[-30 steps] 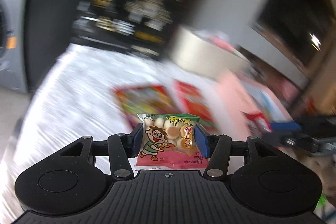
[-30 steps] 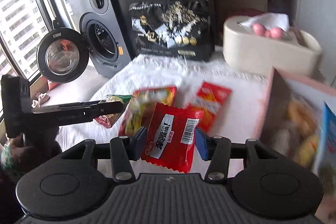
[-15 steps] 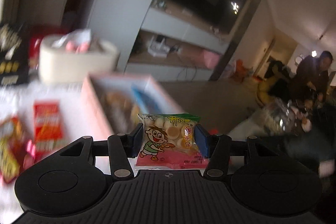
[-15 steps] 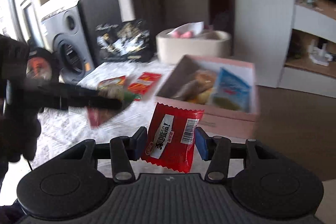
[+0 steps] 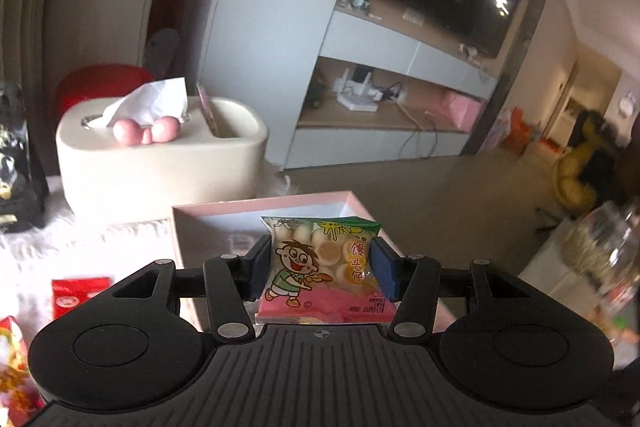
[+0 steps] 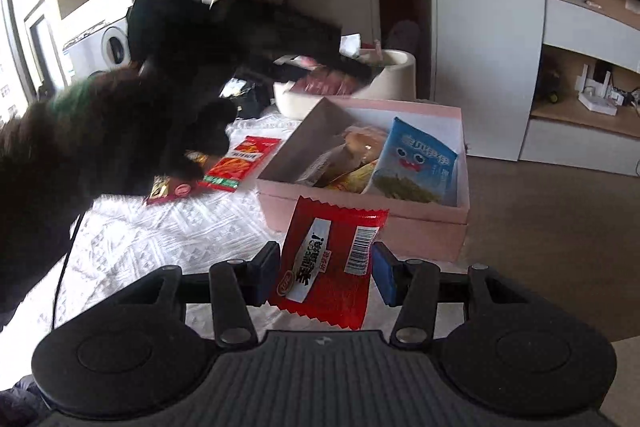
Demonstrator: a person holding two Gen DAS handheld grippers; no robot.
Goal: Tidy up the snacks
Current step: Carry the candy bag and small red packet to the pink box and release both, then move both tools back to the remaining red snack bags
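Note:
My left gripper (image 5: 320, 269) is shut on a small cartoon-boy biscuit packet (image 5: 320, 267) and holds it over the near part of the pink box (image 5: 256, 209). My right gripper (image 6: 325, 273) is shut on a red snack packet (image 6: 330, 267) with a barcode, in front of the pink box (image 6: 360, 223). The box holds a blue packet (image 6: 414, 163) and several other snacks. The left gripper also shows in the right wrist view (image 6: 316, 75), blurred, above the box's far left side. Red packets (image 6: 240, 163) lie on the white cloth.
A cream tissue box (image 5: 160, 155) stands behind the pink box. A black bag (image 5: 16, 163) stands at the far left. More red packets (image 5: 80, 295) lie on the white cloth (image 6: 168, 235). The floor (image 6: 540, 227) drops away to the right of the box.
The left gripper has swung right and up, from the table's left side to over the pink box. The right gripper has drawn back, and the box now sits just ahead of it.

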